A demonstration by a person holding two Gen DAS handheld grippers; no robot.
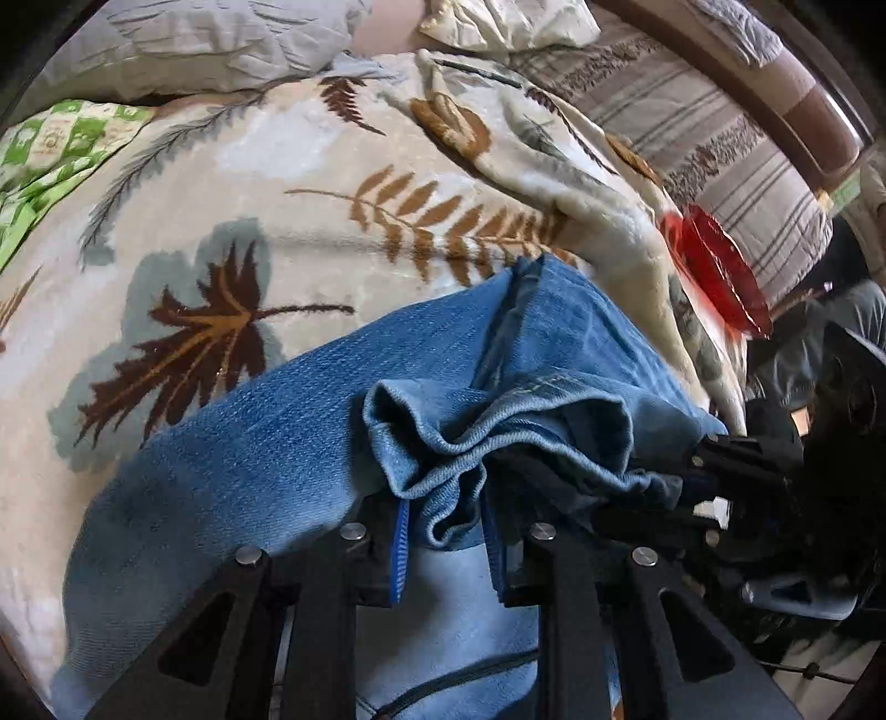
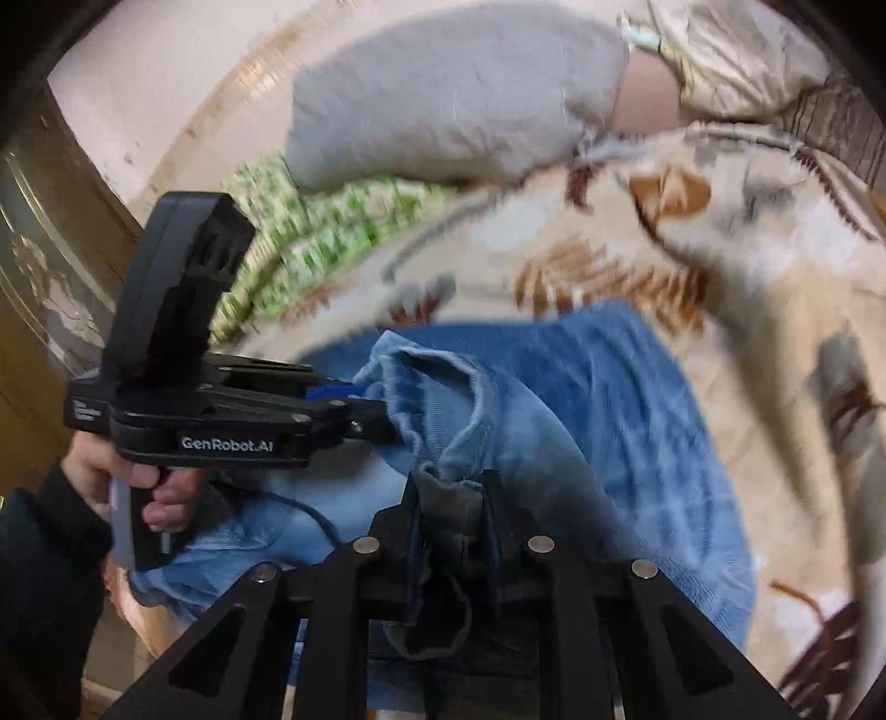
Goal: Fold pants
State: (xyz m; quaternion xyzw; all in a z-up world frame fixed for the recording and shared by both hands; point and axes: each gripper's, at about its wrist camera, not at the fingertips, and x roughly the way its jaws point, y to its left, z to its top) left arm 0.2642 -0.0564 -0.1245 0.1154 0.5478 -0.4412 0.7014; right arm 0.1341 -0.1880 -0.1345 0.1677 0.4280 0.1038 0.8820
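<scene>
The blue jeans (image 1: 266, 454) lie across a leaf-patterned blanket (image 1: 232, 221) on a bed. My left gripper (image 1: 443, 526) is shut on a bunched hem of the jeans, lifted off the layer below. It also shows from the side in the right wrist view (image 2: 382, 421), pinching the same hem. My right gripper (image 2: 451, 515) is shut on the neighbouring darker edge of the jeans (image 2: 609, 399) and appears at the right edge of the left wrist view (image 1: 703, 471). Both grippers are close together, side by side.
A grey pillow (image 1: 183, 44) and a green checked cloth (image 1: 50, 160) lie at the far side. A striped quilt (image 1: 720, 149) and a red patch (image 1: 720, 271) are to the right. A wooden headboard (image 2: 44, 266) stands at the left.
</scene>
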